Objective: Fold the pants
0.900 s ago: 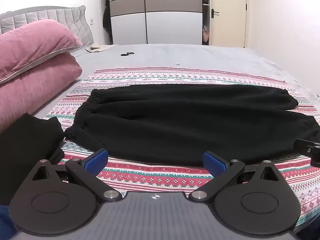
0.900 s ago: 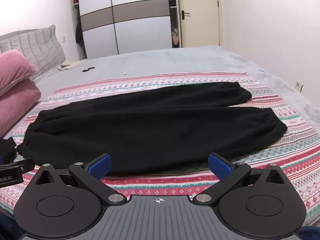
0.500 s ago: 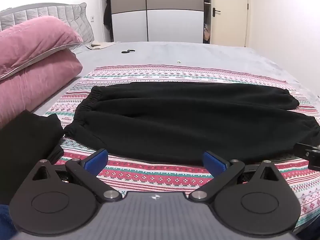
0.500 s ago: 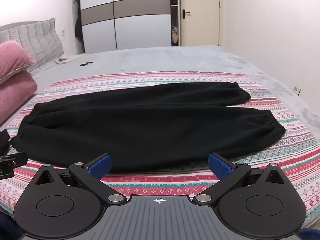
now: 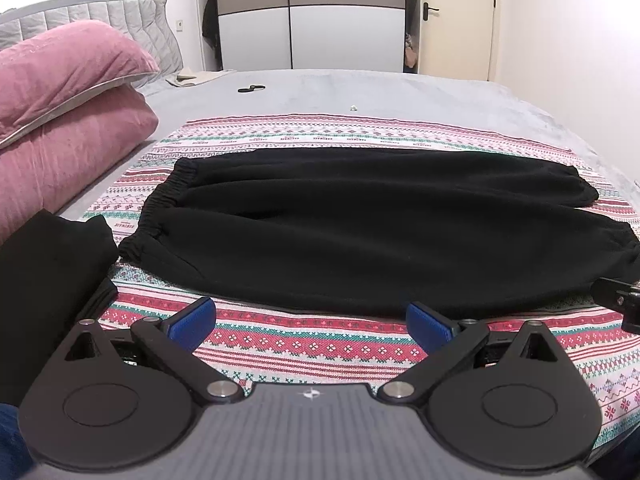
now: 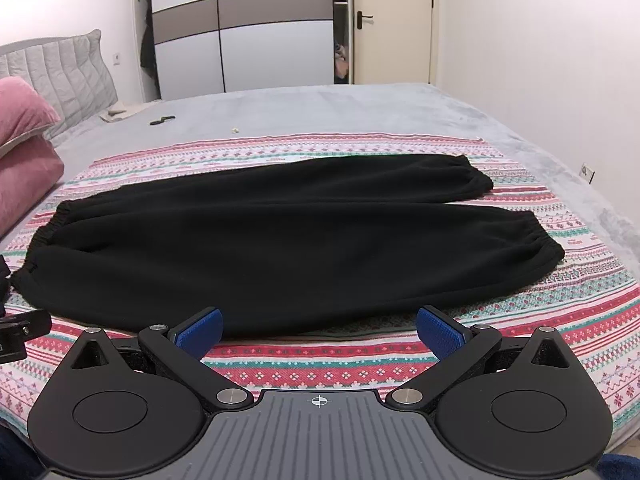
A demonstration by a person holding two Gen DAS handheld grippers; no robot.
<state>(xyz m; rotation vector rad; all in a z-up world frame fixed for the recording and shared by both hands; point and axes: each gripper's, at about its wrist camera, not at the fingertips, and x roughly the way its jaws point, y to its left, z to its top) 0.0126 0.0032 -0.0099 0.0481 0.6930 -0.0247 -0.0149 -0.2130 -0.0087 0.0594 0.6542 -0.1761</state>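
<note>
The pants in the middle of the frame are matt black fleecy cloth with a gathered elastic waistband. Under them, the blanket is woven cloth with a fine knit-like pattern. The bed cover beyond looks like soft, plush grey fabric. At the upper left, the pillows are pink velvety cloth. At the bottom, the left gripper is matt black plastic with shiny metal pivots; its pads are blue and finely textured, as on the right gripper.

Bedroom interior — grey bed with patterned blanket, pink pillows at left; white-and-brown wardrobe and cream door at upper centre.
</note>
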